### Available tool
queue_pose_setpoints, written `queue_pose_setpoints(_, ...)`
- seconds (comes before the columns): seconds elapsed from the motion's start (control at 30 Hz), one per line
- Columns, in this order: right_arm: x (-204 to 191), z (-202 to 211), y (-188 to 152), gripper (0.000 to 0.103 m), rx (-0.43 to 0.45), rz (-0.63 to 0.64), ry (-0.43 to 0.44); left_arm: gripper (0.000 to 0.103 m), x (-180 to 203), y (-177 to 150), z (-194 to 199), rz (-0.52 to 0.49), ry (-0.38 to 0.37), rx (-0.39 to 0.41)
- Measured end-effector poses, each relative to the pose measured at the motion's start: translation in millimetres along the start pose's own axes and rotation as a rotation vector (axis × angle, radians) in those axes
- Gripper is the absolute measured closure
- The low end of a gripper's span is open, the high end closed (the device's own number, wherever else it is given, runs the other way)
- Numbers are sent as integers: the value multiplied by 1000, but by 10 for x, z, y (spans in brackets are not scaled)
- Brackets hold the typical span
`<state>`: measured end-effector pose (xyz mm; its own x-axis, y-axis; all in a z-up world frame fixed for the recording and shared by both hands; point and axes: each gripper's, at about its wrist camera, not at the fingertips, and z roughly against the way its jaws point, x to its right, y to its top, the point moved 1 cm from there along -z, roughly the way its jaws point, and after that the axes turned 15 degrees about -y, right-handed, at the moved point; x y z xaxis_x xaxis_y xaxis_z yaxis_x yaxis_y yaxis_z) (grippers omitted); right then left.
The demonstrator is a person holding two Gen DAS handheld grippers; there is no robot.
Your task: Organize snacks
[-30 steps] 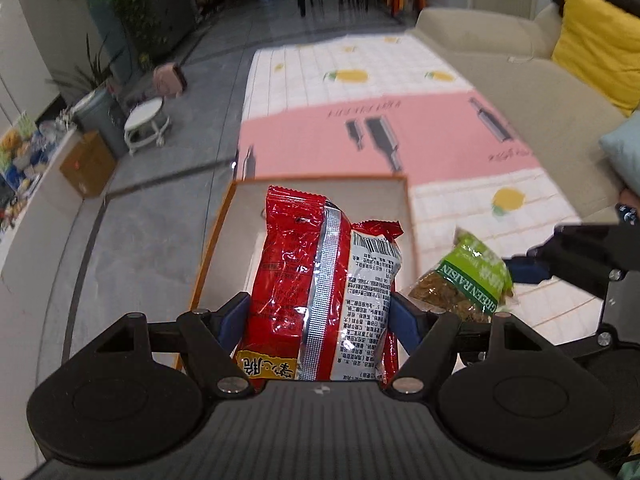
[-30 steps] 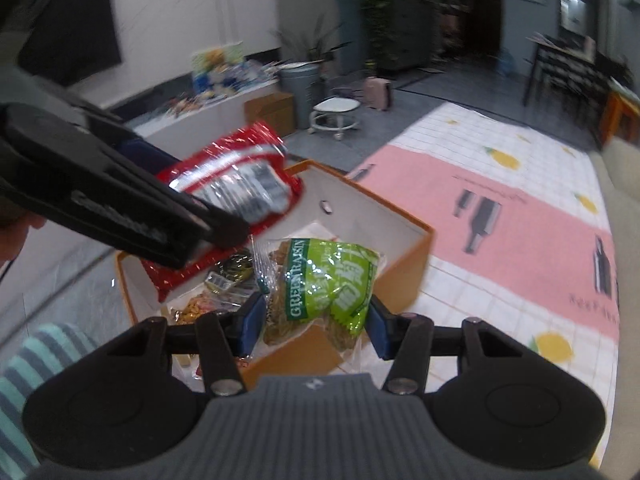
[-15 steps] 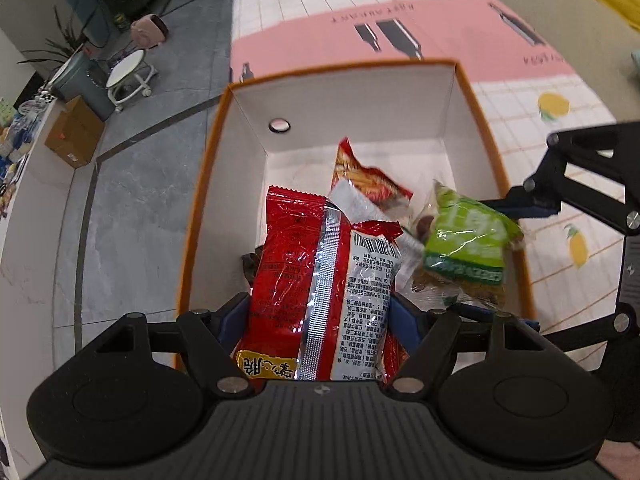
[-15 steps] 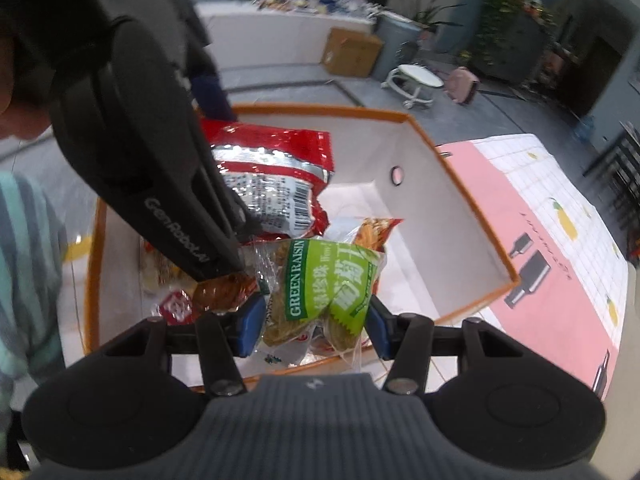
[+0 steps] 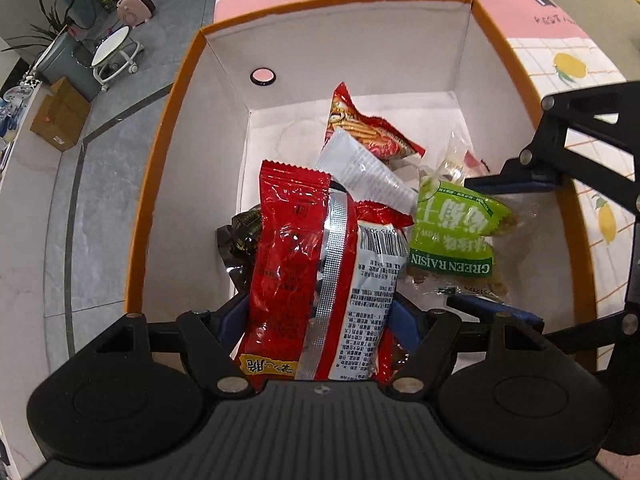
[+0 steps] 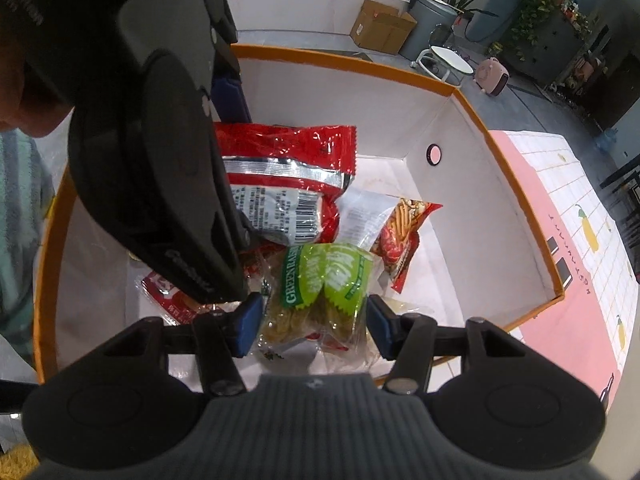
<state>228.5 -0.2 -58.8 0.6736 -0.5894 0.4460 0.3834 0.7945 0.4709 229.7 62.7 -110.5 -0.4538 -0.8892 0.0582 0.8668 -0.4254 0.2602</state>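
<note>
My left gripper is shut on a red snack bag with a silver seam and holds it inside the orange-rimmed white box. My right gripper is shut on a green raisin bag, also held inside the box, just right of the red bag. In the left wrist view the raisin bag hangs between the right gripper's fingers. Other snack packets lie on the box floor, among them a red chip bag.
The box stands on a pink and white mat with lemon prints. Beyond it are grey floor tiles, a cardboard carton, a white stool and a grey bin. A white counter edge runs along the left.
Both grippers have lowered their bags from above the box rim down into the box. The views now look more steeply into it.
</note>
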Motion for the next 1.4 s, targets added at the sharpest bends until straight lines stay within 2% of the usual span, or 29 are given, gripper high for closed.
queue_pose_setpoints(0.3,-10,70,9,38,0,3,-8,14,6,-49,40,5,-12,1)
queue_pose_setpoints(0.43,33,114,39,27,7,-5,-22,14,46,-67,142,-13,-8,20)
queue_pose_setpoints(0.53,83,195,76,26,12,-32,-20,14,73,-65,279,-16,18,57)
queue_pose_setpoints(0.63,163,304,109,18,29,-78,-22,14,73,-64,467,5,37,113)
queue_pose_setpoints(0.97,546,882,131,17,118,-325,-58,14,152,-68,1182,71,98,340)
queue_pose_setpoints(1.2,758,1433,-60,10,198,-542,-104,14,426,-205,1698,58,151,533)
queue_pose_setpoints(1.4,763,1839,-281,6,261,-655,-182,14,707,-391,1916,41,197,662)
